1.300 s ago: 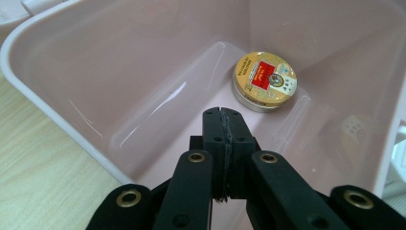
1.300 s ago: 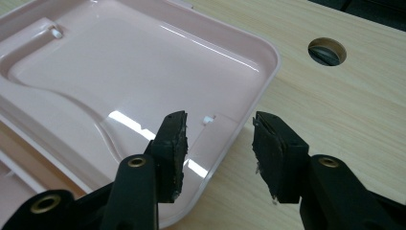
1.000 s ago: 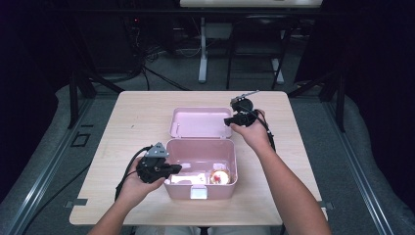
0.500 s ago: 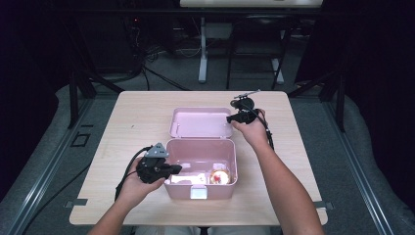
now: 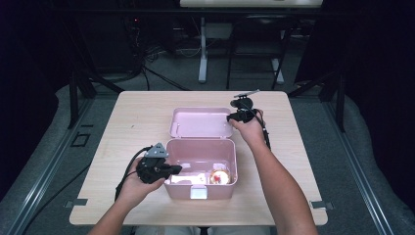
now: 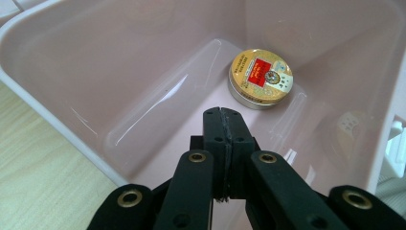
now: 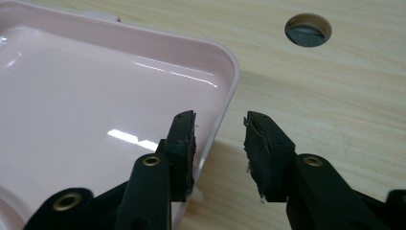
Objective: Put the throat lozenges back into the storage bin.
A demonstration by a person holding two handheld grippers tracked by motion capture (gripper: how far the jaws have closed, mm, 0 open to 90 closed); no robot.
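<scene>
- i have a pink plastic box (image 5: 200,161) sitting open near my edge of the light wooden table (image 5: 137,122), its hinged lid (image 5: 200,122) laid back flat on the tabletop beyond it.
- my left gripper (image 5: 172,170) reaches over the box's left wall from the side; in the left gripper view the gripper (image 6: 223,115) has its two black jaws pressed together, pad against pad, with nothing between them.
- those shut jaws hang inside the box, above its floor, pointing toward the far corner.
- in that corner lies a small round tin (image 6: 260,78) with a gold, red and blue printed top, flat on the floor and close against the walls; the jaw tips stop short of it and do not touch it.
- from above, the tin (image 5: 219,177) sits in the box's near right corner, beside a bright glare patch on the floor.
- my right gripper (image 5: 234,117) is at the right edge of the lid, the hand (image 5: 250,128) behind it.
- in the right gripper view the gripper (image 7: 219,125) straddles the lid's rim (image 7: 225,103) near its rounded corner: one jaw over the lid's inner face, the other outside over bare wood.
- these jaws have just been closing, yet a clear gap remains, and i cannot see the pads pressing on the rim.
- a round cable hole (image 7: 308,29) in the table lies well beyond the right jaws.
</scene>
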